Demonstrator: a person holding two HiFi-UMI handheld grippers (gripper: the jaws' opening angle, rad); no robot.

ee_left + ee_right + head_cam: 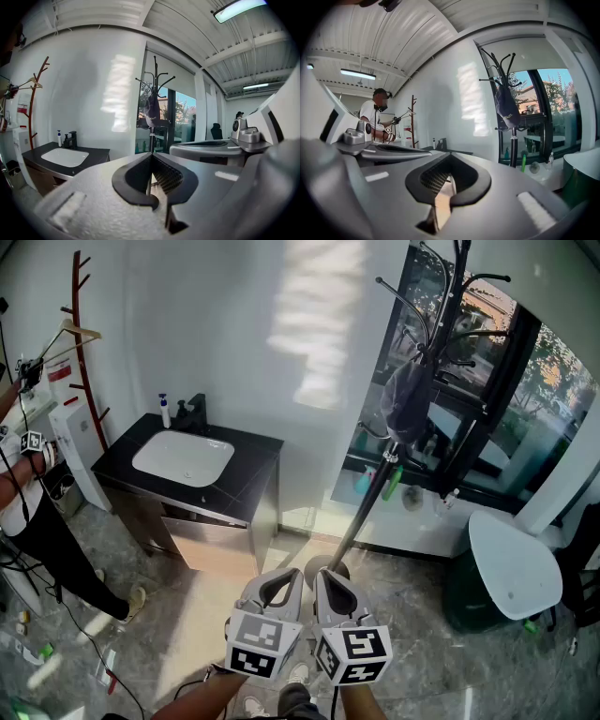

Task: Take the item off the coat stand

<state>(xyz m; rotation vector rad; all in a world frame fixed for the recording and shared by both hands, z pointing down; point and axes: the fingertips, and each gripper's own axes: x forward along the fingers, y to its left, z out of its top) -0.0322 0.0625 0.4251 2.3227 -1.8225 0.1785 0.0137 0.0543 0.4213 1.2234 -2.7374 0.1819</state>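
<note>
Far left: a second person (21, 479) works at a red-brown rack (82, 334) with a hanger on it. Not part of this task.

Left of centre: dark table (253, 463) against the white wall, with a sink (183, 457) set in it. Soap bottle (165, 412) and tap at its back left corner. Nothing here bears on the job.

Bottom centre: both claws are held low and side by side, close to the body and well short of the stand.
- Left claw (274, 589): clenched, tips meeting, nothing between them in its own view.
- Right claw (336, 589): clenched likewise and empty.
- Both point toward the stand, which suggests a carry or approach posture, not a reach.

Right of centre: black coat stand (357, 521) on the floor in front of the window (553, 399). Its base is just beyond the claw tips in the head view.
- The item looks like a dark cap (408, 395).
- It hangs from an upper hook close to the pole, crown down, well above and apart from both claws.
- Both gripper views show it high on the stand, untouched.

Far right: white side table (511, 568) near the stand, clear of the cap.

Judgement:
- The task has not begun, and the approach is the step in hand.
- A claw would have to rise, release its jaws and take the fabric.
- It would then lift the cap up off the hook rather than pull it sideways, since the curled hooks could snag it or tip the stand.
</note>
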